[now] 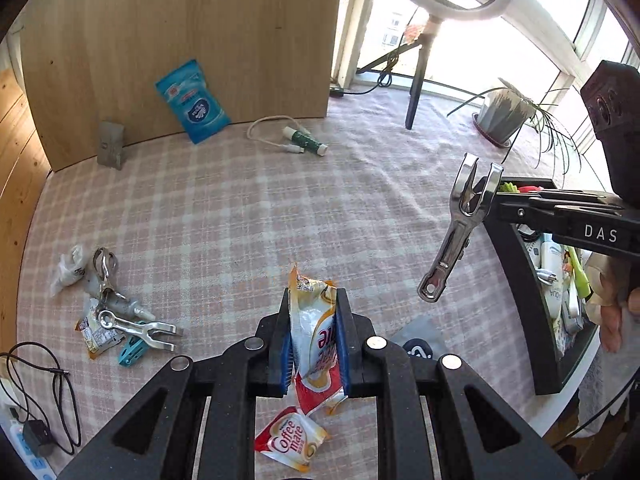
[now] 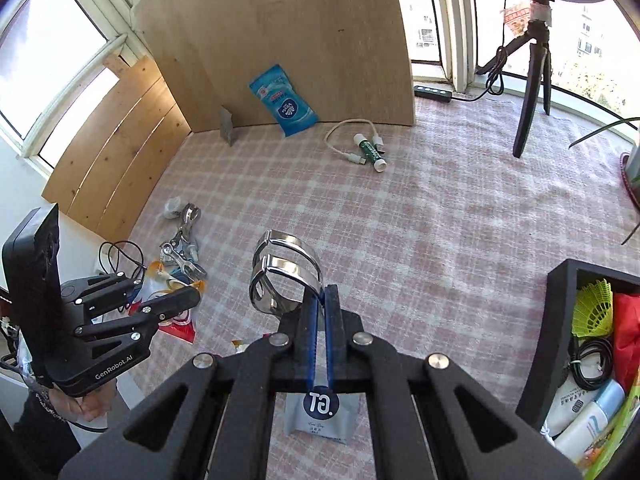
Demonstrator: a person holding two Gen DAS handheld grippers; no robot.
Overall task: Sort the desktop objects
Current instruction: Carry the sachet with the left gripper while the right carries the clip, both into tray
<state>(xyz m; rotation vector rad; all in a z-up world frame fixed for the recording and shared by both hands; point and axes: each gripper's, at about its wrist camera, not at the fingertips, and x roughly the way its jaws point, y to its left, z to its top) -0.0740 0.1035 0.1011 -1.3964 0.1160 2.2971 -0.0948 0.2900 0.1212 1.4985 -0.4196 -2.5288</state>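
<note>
In the left wrist view my left gripper (image 1: 314,296) is shut on a Coffee mate sachet (image 1: 316,340), which stands upright between the blue pads. A second sachet (image 1: 290,444) lies on the checked cloth below it. My right gripper (image 2: 320,292) is shut on a shiny metal tool (image 2: 284,272) with a forked end, held above the cloth. The left wrist view shows the same tool (image 1: 456,240) hanging from the right gripper (image 1: 486,200), beside the black tray (image 1: 516,264). In the right wrist view, the left gripper (image 2: 192,294) is at the left with its sachet (image 2: 180,326).
The black tray's wall (image 2: 554,320) encloses several items at the right. A pile of metal tools (image 1: 132,328), wrappers and a teal clip lies at the left. A blue wipes pack (image 1: 192,100) leans on the wooden board. A green tube with cable (image 1: 304,142), grey packet (image 2: 316,416), plant (image 1: 504,116).
</note>
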